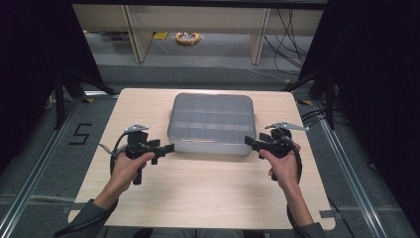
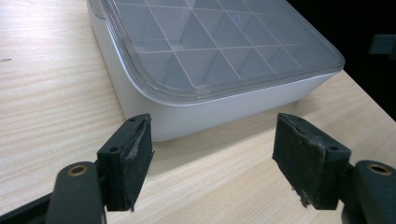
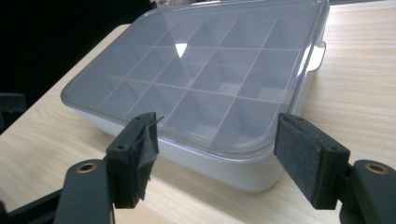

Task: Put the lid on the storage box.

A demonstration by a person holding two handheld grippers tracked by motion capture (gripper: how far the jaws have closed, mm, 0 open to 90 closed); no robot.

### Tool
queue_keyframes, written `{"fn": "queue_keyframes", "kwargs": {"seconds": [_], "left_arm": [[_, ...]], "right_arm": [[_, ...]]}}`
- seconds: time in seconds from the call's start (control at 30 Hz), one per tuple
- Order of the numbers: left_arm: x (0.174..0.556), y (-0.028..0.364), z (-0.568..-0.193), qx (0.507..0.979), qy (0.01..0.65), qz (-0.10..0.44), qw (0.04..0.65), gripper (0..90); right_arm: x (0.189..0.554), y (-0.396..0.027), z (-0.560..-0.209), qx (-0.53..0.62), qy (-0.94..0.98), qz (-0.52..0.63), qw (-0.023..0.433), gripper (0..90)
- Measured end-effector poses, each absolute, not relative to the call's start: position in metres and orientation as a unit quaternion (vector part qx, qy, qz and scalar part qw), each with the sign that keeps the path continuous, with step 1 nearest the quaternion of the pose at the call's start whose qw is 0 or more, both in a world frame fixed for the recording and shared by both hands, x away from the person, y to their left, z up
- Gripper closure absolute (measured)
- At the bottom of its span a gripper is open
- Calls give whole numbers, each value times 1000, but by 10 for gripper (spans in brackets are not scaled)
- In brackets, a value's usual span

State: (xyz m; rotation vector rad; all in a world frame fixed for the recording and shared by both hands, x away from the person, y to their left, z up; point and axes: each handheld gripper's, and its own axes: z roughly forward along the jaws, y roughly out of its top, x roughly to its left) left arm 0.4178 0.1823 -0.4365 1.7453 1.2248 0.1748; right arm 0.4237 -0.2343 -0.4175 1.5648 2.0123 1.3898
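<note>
A shallow white box (image 1: 212, 124) with a clear lid over a grid of empty compartments lies at the middle of the wooden table (image 1: 198, 188). My left gripper (image 1: 166, 150) is open and points right at the box's near left corner, a little short of it. In the left gripper view that corner of the box (image 2: 224, 46) sits just beyond the open left gripper (image 2: 212, 140). My right gripper (image 1: 252, 144) is open at the near right corner and points left. Seen from the right gripper view, the box (image 3: 201, 74) lies just ahead of the open right gripper (image 3: 217, 140), and nothing is held.
A small white tab (image 3: 317, 56) sticks out from the box's side. Bare table lies in front of the box. Beyond the far edge are shelf legs (image 1: 134, 34), a yellow ring-shaped object (image 1: 187, 37) and cables (image 1: 289, 39) on the floor. Dark stands flank both sides.
</note>
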Motion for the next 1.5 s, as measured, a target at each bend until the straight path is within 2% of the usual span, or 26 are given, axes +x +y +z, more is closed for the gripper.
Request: {"fn": "queue_keyframes", "kwargs": {"seconds": [0.37, 0.57, 0.6, 0.93, 1.5], "left_arm": [[413, 182, -442, 719, 501, 72, 477, 252], [409, 180, -442, 722, 493, 68, 480, 244], [408, 179, -442, 724, 491, 67, 479, 241], [398, 174, -446, 732, 481, 63, 479, 228], [358, 172, -461, 756, 448, 50, 474, 213]], "right_arm": [[419, -235, -422, 519, 703, 467, 134, 290], [411, -234, -421, 527, 698, 471, 115, 282], [412, -237, -422, 514, 706, 469, 130, 282], [402, -232, -425, 509, 711, 471, 116, 274], [376, -225, -435, 475, 743, 460, 107, 233]]}}
